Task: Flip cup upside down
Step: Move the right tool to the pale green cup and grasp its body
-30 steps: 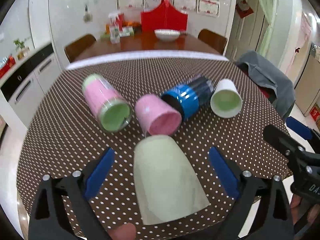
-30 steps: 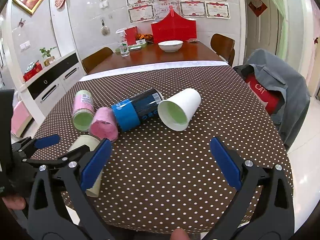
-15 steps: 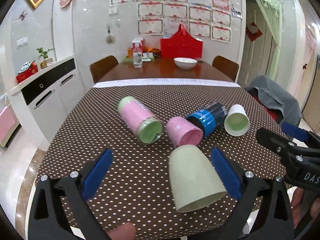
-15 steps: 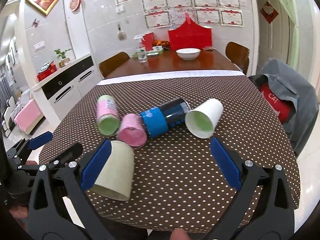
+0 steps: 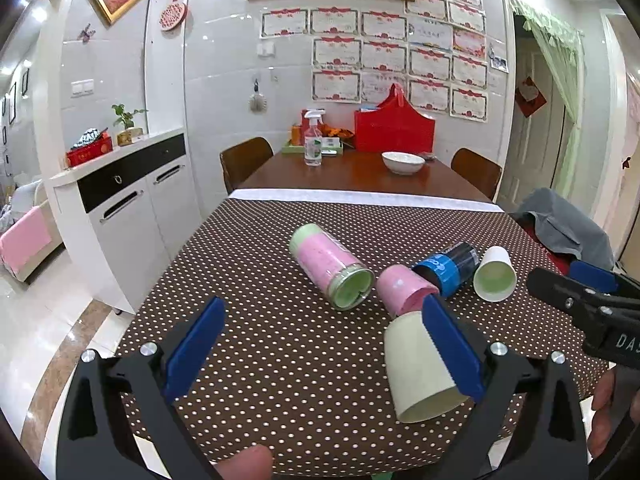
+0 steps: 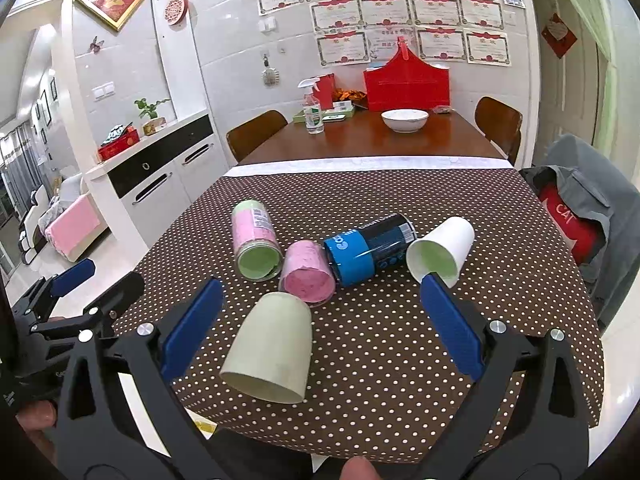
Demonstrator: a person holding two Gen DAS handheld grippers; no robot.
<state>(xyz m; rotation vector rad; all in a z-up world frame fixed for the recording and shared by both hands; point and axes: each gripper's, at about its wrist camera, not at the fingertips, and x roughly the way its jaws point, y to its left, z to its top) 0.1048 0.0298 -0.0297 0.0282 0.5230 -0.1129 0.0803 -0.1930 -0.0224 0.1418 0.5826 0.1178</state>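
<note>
A pale green cup (image 6: 270, 348) stands upside down, rim on the dotted tablecloth, near the table's front edge; it also shows in the left wrist view (image 5: 416, 368). My left gripper (image 5: 320, 344) is open and empty, pulled back to the left of the cup. My right gripper (image 6: 320, 326) is open and empty, held back above the front edge, the cup near its left finger. A pink cup (image 6: 308, 272), a blue can-like cup (image 6: 368, 250), a white cup (image 6: 440, 250) and a pink-green jar (image 6: 256, 240) lie on their sides behind it.
The brown dotted table (image 6: 400, 340) ends just in front of the grippers. A wooden table (image 6: 380, 136) with a white bowl (image 6: 404, 120) stands behind. A chair with a grey jacket (image 6: 580, 208) is at the right, a white cabinet (image 6: 160, 184) at the left.
My left gripper drew back and to the left from around the pale green cup, which stays upside down on the cloth. The right gripper also pulled back and rose a little.
</note>
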